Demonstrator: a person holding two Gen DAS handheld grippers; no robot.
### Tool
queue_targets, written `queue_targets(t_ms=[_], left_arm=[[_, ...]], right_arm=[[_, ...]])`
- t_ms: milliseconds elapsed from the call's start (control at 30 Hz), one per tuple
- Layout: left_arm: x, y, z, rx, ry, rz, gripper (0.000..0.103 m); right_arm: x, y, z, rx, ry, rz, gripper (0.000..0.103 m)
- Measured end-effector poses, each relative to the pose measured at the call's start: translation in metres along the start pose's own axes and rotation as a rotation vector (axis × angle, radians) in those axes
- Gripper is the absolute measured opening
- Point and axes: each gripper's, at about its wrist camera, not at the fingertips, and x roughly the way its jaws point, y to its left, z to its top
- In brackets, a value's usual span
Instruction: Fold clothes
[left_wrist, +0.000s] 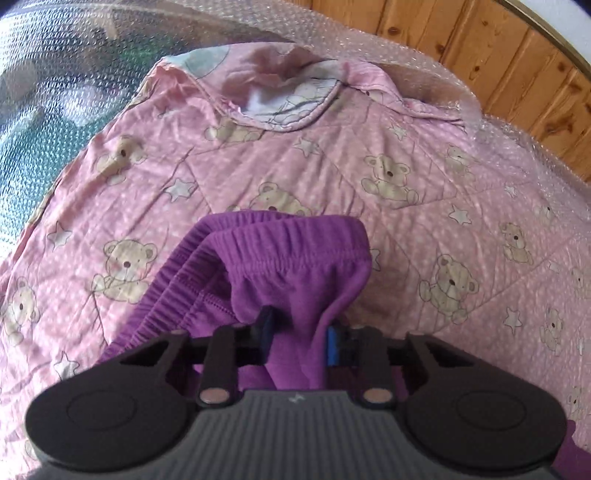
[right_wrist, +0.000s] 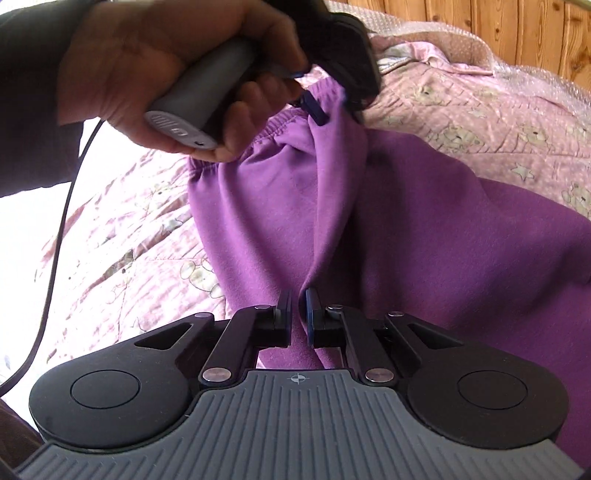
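**Two grippers pinch purple trousers above a teddy-bear quilt**

A pink quilt (left_wrist: 258, 166) printed with teddy bears and stars covers the bed, spreading out ahead of and below both sets of jaws. Bubble wrap (left_wrist: 66, 74) lies along its far edge, and a knotty wooden wall (left_wrist: 480, 48) rises beyond that, well ahead of the left jaws.

The purple trousers (right_wrist: 424, 229) lie on the quilt, bunched and partly lifted. Their broad soft body runs ahead and to the right of the right jaws; the gathered elastic waistband (left_wrist: 295, 236) stands up just ahead of the left jaws.

A person's hand (right_wrist: 155, 74), sleeve dark, grips the grey handle of the left gripper (right_wrist: 328, 107) at the top of the right wrist view, well ahead of the right jaws. A black cable (right_wrist: 55, 240) trails down from it on the left.

The left gripper (left_wrist: 299, 332) holds a fold of the purple cloth just below the waistband: its jaws stand narrow, the blue pads pressed against the bunched fabric on either side.

The right gripper (right_wrist: 298, 314) has its jaws almost together, a thin ridge of the trousers caught between the pads, the cloth rising from them in a taut crease toward the left gripper.
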Motion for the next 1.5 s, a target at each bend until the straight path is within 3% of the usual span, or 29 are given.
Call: queue_targets(t_ms=[133,233,267,367,467,533,633,700,767,800,933,1000,1133,1167,1233,1300,1367,1433,1500], left_arm=[[-0.049,0.056,-0.02,-0.206,-0.119,-0.205,0.009],[-0.074,0.114,-0.061,-0.349,-0.168,-0.255,0.012],[-0.072,0.133,-0.074,-0.388,-0.156,-0.256,0.014],[-0.051,0.176,-0.095,-0.502,-0.099,-0.29,0.024],[-0.049,0.191,-0.091,-0.529,-0.145,-0.312,0.034],[-0.052,0.192,-0.082,-0.515,-0.178,-0.349,0.066],[-0.044,0.183,-0.066,-0.465,-0.165,-0.347,0.074],[-0.033,0.174,-0.058,-0.42,-0.135,-0.32,0.066],[-0.034,0.17,-0.058,-0.363,-0.117,-0.265,0.004],[-0.035,0.169,-0.058,-0.333,-0.108,-0.237,0.002],[-0.066,0.197,-0.086,-0.335,-0.089,-0.3,0.002],[-0.056,0.211,-0.101,-0.336,-0.028,-0.318,0.002],[-0.035,0.225,-0.101,-0.398,-0.025,-0.391,0.004],[-0.034,0.223,-0.097,-0.396,-0.03,-0.4,0.006],[-0.04,0.217,-0.092,-0.375,-0.057,-0.448,0.023],[-0.046,0.209,-0.088,-0.342,-0.079,-0.482,0.03],[-0.043,0.204,-0.086,-0.326,-0.069,-0.479,0.029],[-0.038,0.201,-0.083,-0.318,-0.058,-0.474,0.014],[-0.034,0.201,-0.08,-0.322,-0.048,-0.468,0.009]], right_arm=[[-0.005,-0.001,-0.001,-0.006,-0.007,0.012,0.007],[-0.011,-0.001,-0.005,-0.012,-0.002,0.031,0.007],[-0.012,-0.002,-0.007,-0.011,0.006,0.038,0.013],[-0.017,-0.007,-0.014,0.006,0.027,0.047,0.027],[-0.032,-0.019,-0.018,0.07,0.019,0.05,0.039],[-0.044,-0.032,-0.019,0.138,0.003,0.045,0.042],[-0.055,-0.05,-0.018,0.217,-0.013,0.012,0.044],[-0.059,-0.058,-0.017,0.248,-0.016,-0.009,0.044],[-0.061,-0.064,-0.019,0.275,-0.023,-0.027,0.046],[-0.063,-0.068,-0.022,0.3,-0.03,-0.037,0.049],[-0.078,-0.09,-0.036,0.41,-0.066,-0.071,0.05],[-0.084,-0.101,-0.044,0.457,-0.077,-0.078,0.05],[-0.083,-0.106,-0.05,0.465,-0.07,-0.071,0.051],[-0.082,-0.098,-0.049,0.429,-0.06,-0.066,0.051],[-0.078,-0.081,-0.047,0.349,-0.037,-0.056,0.055],[-0.073,-0.053,-0.048,0.219,-0.01,-0.067,0.056],[-0.061,-0.024,-0.053,0.07,0.029,-0.119,0.055],[-0.046,-0.003,-0.058,-0.071,0.084,-0.161,0.052],[-0.034,0.008,-0.063,-0.163,0.13,-0.238,0.04]])
